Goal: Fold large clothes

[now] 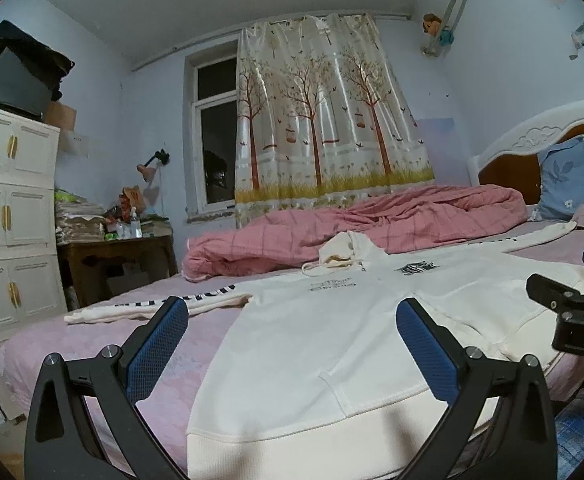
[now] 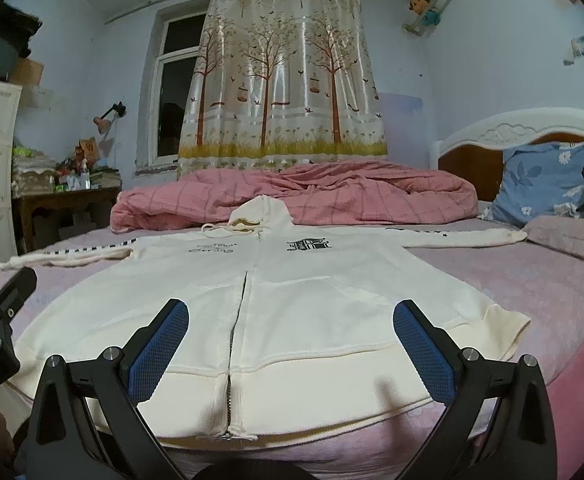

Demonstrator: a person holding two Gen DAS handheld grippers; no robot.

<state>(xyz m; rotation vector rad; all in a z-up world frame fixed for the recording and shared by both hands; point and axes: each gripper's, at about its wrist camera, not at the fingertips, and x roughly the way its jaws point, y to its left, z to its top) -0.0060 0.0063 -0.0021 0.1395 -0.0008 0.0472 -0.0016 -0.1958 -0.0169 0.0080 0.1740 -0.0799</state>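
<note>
- Step in hand, as I judge it: the very start. The white zip hoodie (image 2: pixel 276 292) lies spread flat and face up on the bed (image 2: pixel 563 280), both sleeves out to the sides, no fold made yet.
- Landmark: the hoodie's zipper (image 2: pixel 239 320), running from hem toward the hood.
- Right gripper (image 2: pixel 291 340): jaws wide, holding nothing. It hovers low at the hem end, straddling the zipper line; the left blue pad (image 2: pixel 160 350) sits left of the zipper, the other well to the right of it. Cannot tell whether the pads touch the cloth.
- Left gripper (image 1: pixel 292 350): jaws also wide and empty. It sits off to the left of the zipper, over the hem corner (image 1: pixel 220 436) on that side, looking across the body toward the left sleeve (image 1: pixel 152 306).
- Left sleeve stretches away from the zipper toward the cabinet side; right sleeve (image 2: pixel 463 238) stretches the other way, toward the blue pillow (image 2: pixel 539 184).
- Hood (image 2: pixel 260 216) lies beyond the zipper's far end, against the pink quilt (image 2: pixel 331 196).
- Next move, my judgement: each gripper needs to close on a cloth edge, likely a sleeve cuff or side seam, and carry it in toward the zipper. That calls for dropping the pads to the fabric and pinching one layer cleanly, without dragging the body askew.
- Risk: the cloth is limp; a shallow pinch may slip.
</note>
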